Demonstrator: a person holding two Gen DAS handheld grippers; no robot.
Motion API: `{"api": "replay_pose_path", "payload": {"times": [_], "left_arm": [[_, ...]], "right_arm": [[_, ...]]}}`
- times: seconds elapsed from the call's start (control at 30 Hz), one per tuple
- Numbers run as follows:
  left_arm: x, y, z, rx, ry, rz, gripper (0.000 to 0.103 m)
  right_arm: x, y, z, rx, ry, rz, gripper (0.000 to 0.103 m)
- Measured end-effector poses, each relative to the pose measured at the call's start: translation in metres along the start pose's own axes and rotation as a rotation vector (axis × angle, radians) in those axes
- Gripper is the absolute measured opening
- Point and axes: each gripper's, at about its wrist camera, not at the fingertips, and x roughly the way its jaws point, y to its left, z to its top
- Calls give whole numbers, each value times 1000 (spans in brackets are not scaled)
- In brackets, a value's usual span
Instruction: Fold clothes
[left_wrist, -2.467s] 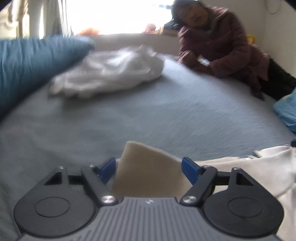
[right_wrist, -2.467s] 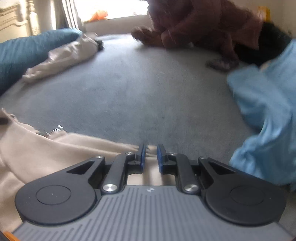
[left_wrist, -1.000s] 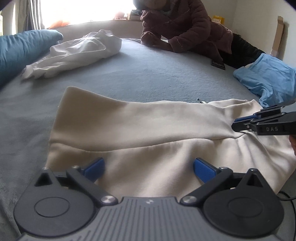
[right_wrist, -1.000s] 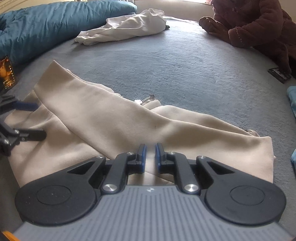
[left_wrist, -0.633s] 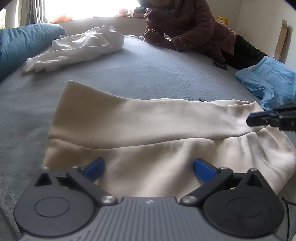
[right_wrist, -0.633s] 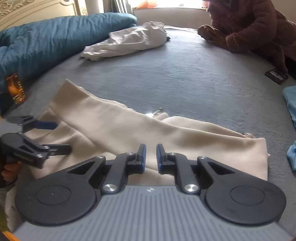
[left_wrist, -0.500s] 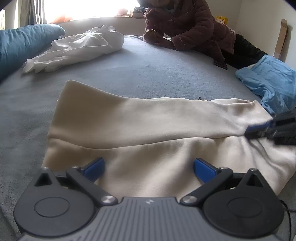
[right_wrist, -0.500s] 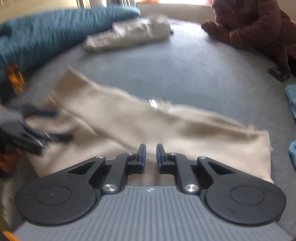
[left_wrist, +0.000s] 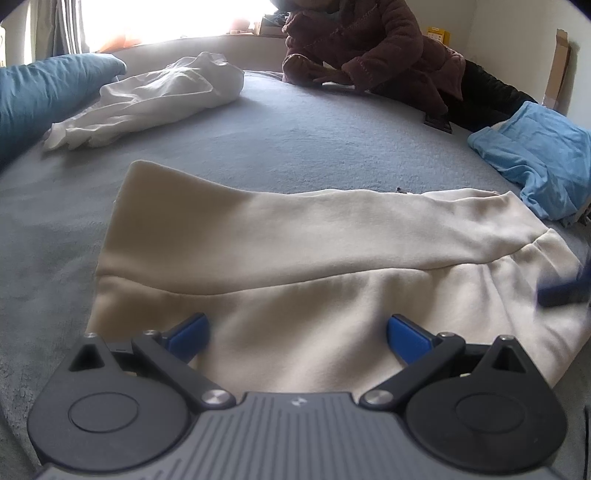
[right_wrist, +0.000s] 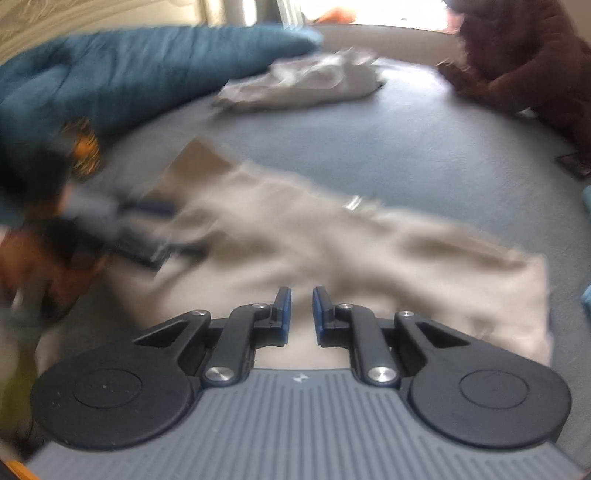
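Cream garment lies spread on the grey-blue bed cover, one flap folded lengthwise over it. Looks like soft, thick knit: light, limp, will sag and drag, not slip. Best grip is probably hem corners or the fold edge. Left gripper wide apart just over the near edge, holding nothing. Right gripper nearly together, empty.

left claw: black arms, blue pads | ribbed grey body | silver screws

Grey-blue bed carries cream, white, blue garments.
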Motion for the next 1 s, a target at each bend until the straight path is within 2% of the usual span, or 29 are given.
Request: {"api": "replay_pose_path", "payload": {"times": [0.07,0.1,0.17,0.23,0.33,0.43,0.5,0.6,0.83,1.0], "left_arm": [[1,-1,0,10,-1,6,103],[0,-3,-1,20,-4,13,103],[-7,-4,-1,32,-19,12,100],[-21,-6,-2,67,-54,-21,98],[-42,-12,-6,148,-102,-73,98],[-44,-28,-21,294,-80,-69,98],[-30,-37,-34,346,-21,-23,99],[-25,-34,-35,284,-9,-26,99],[-30,-31,-32,274,-5,-31,99],[-37,-24,-37,298,9,-34,100]], "right_arm": [[23,2,-23,2,73,-31,11],[29,2,-31,10,83,-39,11],[26,-3,-27,45,75,-27,11],[18,-5,-20,55,68,-25,12],[2,3,-20,-2,34,3,12],[-9,17,-26,-77,-6,59,12],[8,23,-34,-120,60,27,11],[20,29,-40,-160,69,-9,11],[23,31,-32,-151,69,-18,12],[3,33,-26,-140,-2,-4,12]]}}
